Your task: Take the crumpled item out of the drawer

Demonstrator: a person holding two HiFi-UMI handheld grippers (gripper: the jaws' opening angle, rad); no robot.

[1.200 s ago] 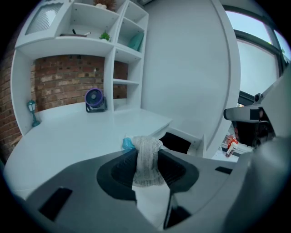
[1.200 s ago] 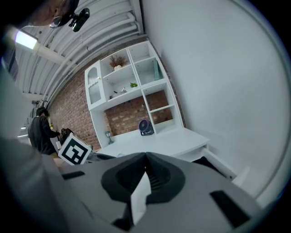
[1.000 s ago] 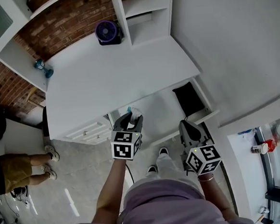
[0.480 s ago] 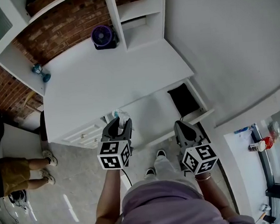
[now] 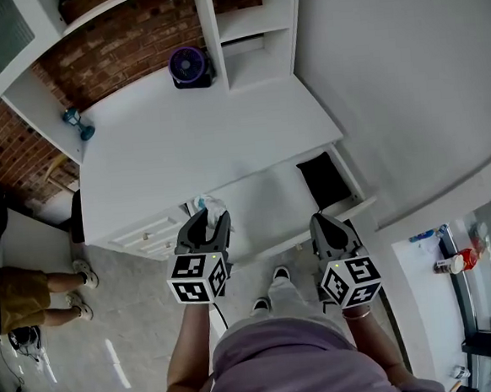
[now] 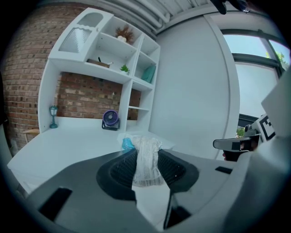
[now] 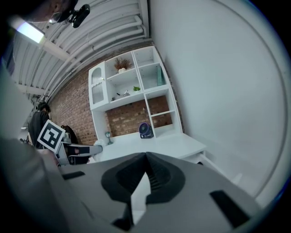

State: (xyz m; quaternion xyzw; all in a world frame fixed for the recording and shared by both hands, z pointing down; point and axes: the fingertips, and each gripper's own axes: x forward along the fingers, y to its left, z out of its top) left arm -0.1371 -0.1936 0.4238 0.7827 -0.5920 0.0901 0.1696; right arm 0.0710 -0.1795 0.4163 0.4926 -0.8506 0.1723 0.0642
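My left gripper [image 5: 207,226] is shut on the crumpled item [image 5: 210,207], a white wrinkled wad with a bit of blue at its far side. It hangs above the left front corner of the open white drawer [image 5: 269,199]. In the left gripper view the crumpled item [image 6: 146,161] is pinched between the dark pads and sticks up past the left gripper [image 6: 145,154] tips. My right gripper [image 5: 325,229] hovers over the drawer's front rim on the right. Seen in its own view, the right gripper [image 7: 146,157] has its tips touching and holds nothing.
A black object [image 5: 324,179] lies in the drawer's right end. The white desk [image 5: 191,144] carries a purple fan [image 5: 189,66] at the back and a blue ornament [image 5: 77,121] at the left. Another person's legs [image 5: 33,294] stand at the left.
The left gripper has drawn a little left and back toward me with the crumpled item still in it. The right gripper has barely shifted.
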